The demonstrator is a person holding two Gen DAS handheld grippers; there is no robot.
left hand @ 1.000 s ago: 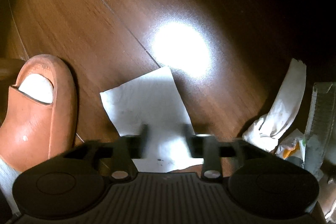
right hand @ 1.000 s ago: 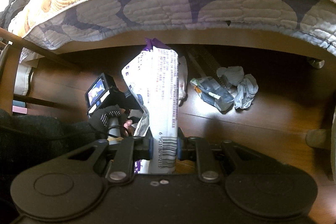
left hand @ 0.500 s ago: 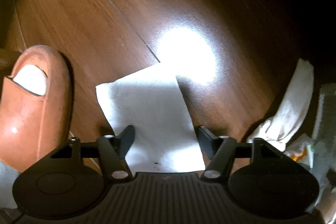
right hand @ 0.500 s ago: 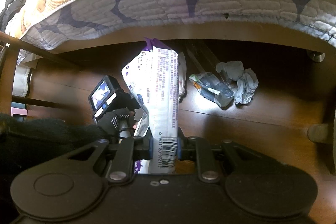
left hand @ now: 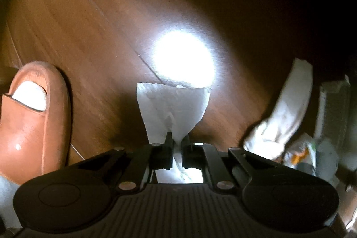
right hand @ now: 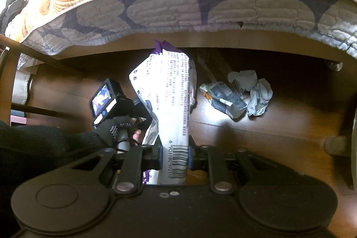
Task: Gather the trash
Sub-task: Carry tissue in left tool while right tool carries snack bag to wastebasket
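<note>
A white tissue sheet [left hand: 171, 104] hangs bunched up over the wooden floor [left hand: 89, 41]. My left gripper [left hand: 177, 139] points straight down, its jaws closing tight, and the pads pinch the sheet's near edge. In the right wrist view my right gripper [right hand: 174, 144] is shut on a tall white and purple wrapper [right hand: 171, 93] with a barcode, held upright. Behind that wrapper a gloved hand [right hand: 116, 126] holds the left gripper's handle; the left fingertips are hidden there.
An orange slipper [left hand: 33, 122] with a white sock in it stands left of the tissue. Crumpled white paper [left hand: 283, 117] and wrappers [left hand: 330, 108] lie to the right. Under the quilted bed edge [right hand: 178, 8] lie a flattened carton [right hand: 225, 102] and a grey tissue wad [right hand: 256, 90].
The left jaws went from wide apart over the flat sheet to shut on it, and the sheet is now bunched and lifted. The right gripper and its wrapper stayed still.
</note>
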